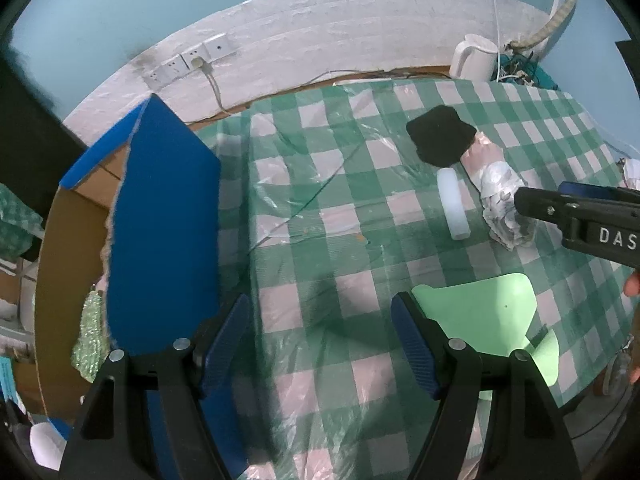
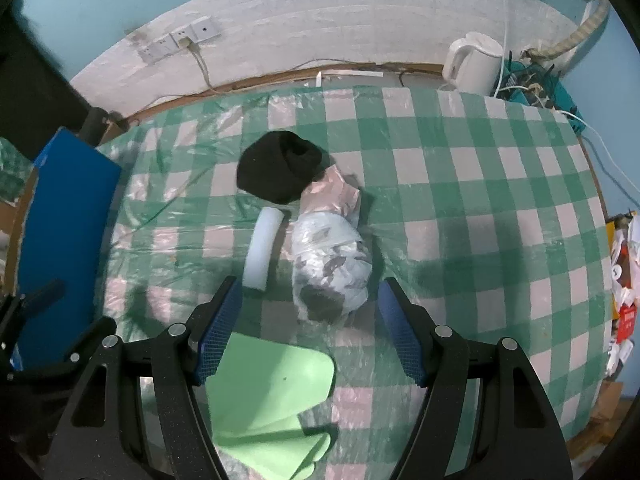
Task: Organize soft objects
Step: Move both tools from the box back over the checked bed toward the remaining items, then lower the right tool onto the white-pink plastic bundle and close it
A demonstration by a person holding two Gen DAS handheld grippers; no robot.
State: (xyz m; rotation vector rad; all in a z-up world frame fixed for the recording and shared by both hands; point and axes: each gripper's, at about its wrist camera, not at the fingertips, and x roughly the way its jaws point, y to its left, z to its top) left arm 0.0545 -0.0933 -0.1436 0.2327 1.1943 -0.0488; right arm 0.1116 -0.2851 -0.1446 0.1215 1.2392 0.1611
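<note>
here both the left hand-held gripper [image 1: 322, 344] and right hand-held gripper [image 2: 310, 328] gape wide, empty; a crumpled grey-white bundle [image 2: 330, 268] lies mid-tabletop [image 2: 480, 200] beside a white foam roll [image 2: 262, 254].

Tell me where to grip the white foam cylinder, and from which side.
Grip the white foam cylinder at its middle, across its narrow width, coming from above. It lies flat on the checked tablecloth, with the plastic-wrapped bundle close on its right, so the right gripper would probably need narrower jaws.
</note>
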